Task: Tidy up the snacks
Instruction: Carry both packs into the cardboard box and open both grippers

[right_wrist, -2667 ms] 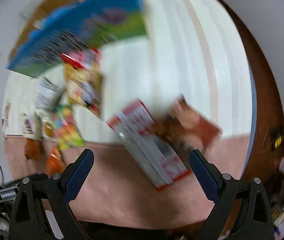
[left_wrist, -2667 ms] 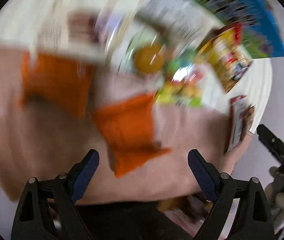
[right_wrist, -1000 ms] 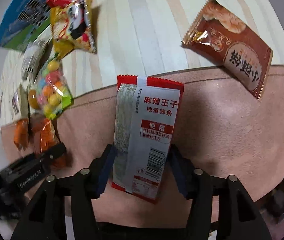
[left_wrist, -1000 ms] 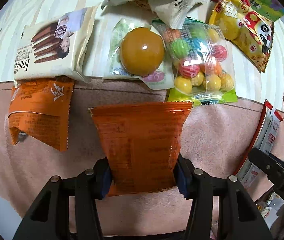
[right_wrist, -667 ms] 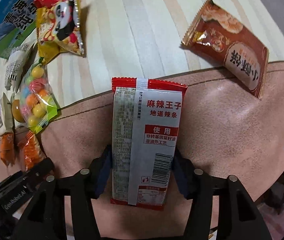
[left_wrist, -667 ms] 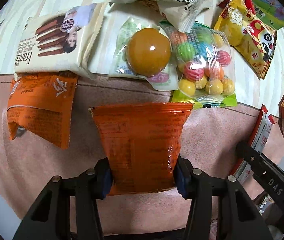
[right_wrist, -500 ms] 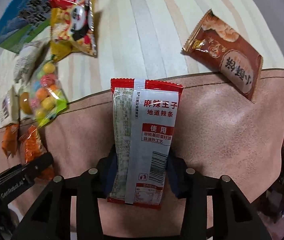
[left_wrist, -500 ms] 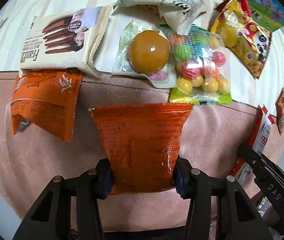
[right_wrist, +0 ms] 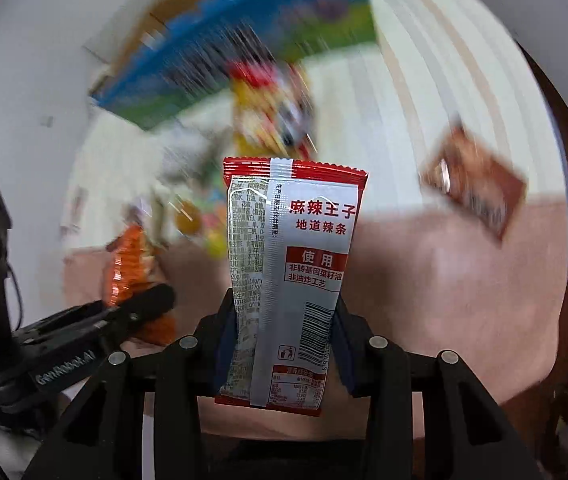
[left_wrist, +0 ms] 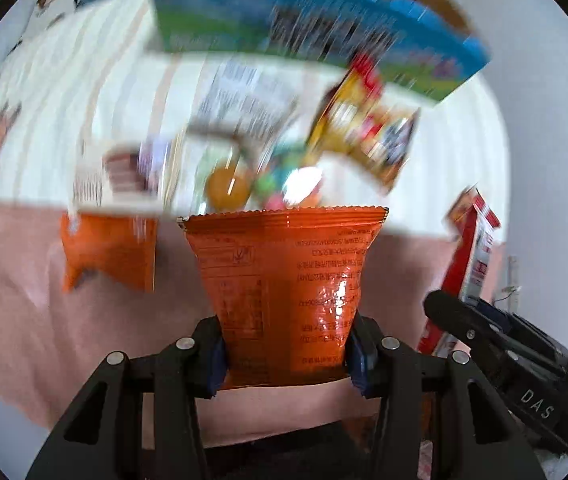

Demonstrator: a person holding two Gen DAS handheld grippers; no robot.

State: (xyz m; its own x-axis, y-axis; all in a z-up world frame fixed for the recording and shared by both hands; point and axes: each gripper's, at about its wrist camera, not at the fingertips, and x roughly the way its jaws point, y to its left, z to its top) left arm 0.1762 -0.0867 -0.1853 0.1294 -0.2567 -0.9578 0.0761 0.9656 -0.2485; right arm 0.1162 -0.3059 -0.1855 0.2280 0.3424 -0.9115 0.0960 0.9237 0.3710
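A: Why is the left gripper (left_wrist: 288,354) clamped low on the orange packet (left_wrist: 284,280)?

B: Probably to carry it clear of the table. The right gripper (right_wrist: 282,354) pinches the red-and-silver packet (right_wrist: 288,276) likewise, for sorting.

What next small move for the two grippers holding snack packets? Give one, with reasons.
Probably carry both toward the blue and green box. The left gripper is shut on the orange foil packet, the right gripper on the red and silver packet; both views are motion-blurred.
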